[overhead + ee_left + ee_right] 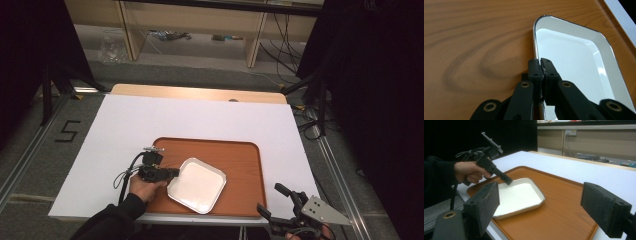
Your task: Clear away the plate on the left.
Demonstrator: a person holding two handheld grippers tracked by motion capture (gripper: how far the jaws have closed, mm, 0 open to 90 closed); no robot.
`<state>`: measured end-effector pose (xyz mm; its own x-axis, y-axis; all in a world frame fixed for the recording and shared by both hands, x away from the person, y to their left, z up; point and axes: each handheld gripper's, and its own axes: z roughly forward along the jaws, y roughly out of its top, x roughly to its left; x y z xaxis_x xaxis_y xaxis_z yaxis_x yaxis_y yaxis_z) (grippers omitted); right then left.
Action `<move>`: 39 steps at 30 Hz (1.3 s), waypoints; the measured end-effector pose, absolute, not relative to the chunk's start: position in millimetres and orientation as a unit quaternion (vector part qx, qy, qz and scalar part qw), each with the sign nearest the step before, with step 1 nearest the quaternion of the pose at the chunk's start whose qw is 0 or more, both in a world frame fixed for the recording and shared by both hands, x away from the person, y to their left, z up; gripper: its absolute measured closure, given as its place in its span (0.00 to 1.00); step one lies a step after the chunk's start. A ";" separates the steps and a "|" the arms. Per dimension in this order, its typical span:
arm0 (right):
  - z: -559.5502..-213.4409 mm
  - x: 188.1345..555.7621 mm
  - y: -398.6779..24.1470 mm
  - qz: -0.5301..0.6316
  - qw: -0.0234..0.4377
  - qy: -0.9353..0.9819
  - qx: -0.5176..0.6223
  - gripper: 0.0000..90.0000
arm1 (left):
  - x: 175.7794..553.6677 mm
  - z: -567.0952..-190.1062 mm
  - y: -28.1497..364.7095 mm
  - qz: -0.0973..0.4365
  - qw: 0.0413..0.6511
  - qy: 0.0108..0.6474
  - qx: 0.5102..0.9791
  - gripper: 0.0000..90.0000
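Left of centre in the high view, the left gripper (172, 173) reaches from a sleeved hand (145, 186) to the left rim of a white dish (196, 185). The left gripper view shows its jaws closed tight on that rim, one pad outside the wall, one inside.

The white dish, shallow and square with rounded corners, lies turned at an angle on the near half of a wood-grain tray (240, 160), which rests on the white worktop (150, 120). It looks rigid, glossy and probably slippery, perhaps enamel or ceramic, so chipping is likely if dropped. The thin raised rim is the only practical hold; a one-sided pinch would likely let the dish tip, so a slow, level lift is advisable.

At far right, the right gripper (274, 199) hangs off the worktop's near corner, jaws spread wide and empty, well apart from the dish.
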<state>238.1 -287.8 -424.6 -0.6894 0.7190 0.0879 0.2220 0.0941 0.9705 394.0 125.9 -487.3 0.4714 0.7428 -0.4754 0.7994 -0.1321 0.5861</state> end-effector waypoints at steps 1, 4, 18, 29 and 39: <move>-424.9 238.5 -287.5 0.587 0.215 0.706 0.332 0.18 | 390.1 -487.3 129.9 -0.039 0.411 0.519 0.748 0.96; -424.7 238.1 -287.5 0.586 0.213 0.708 0.332 0.18 | 385.7 -487.7 132.6 -0.044 0.413 0.521 0.746 0.94; -425.1 238.1 -286.7 0.590 0.208 0.707 0.331 0.18 | 359.6 -488.3 128.1 -0.081 0.410 0.522 0.743 0.89; -425.1 238.1 -286.8 0.590 0.208 0.706 0.331 0.18 | 347.5 -487.4 117.1 -0.083 0.404 0.521 0.747 0.87; -424.7 236.7 -286.2 0.585 0.198 0.710 0.339 0.18 | 342.0 -486.6 111.9 -0.083 0.403 0.514 0.752 0.86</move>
<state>236.7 -286.2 -424.7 -0.6916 0.7130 0.1154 0.2499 0.0863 0.9644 342.0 111.9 -486.6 0.4576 0.7070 -0.5393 0.8404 -0.1459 0.5220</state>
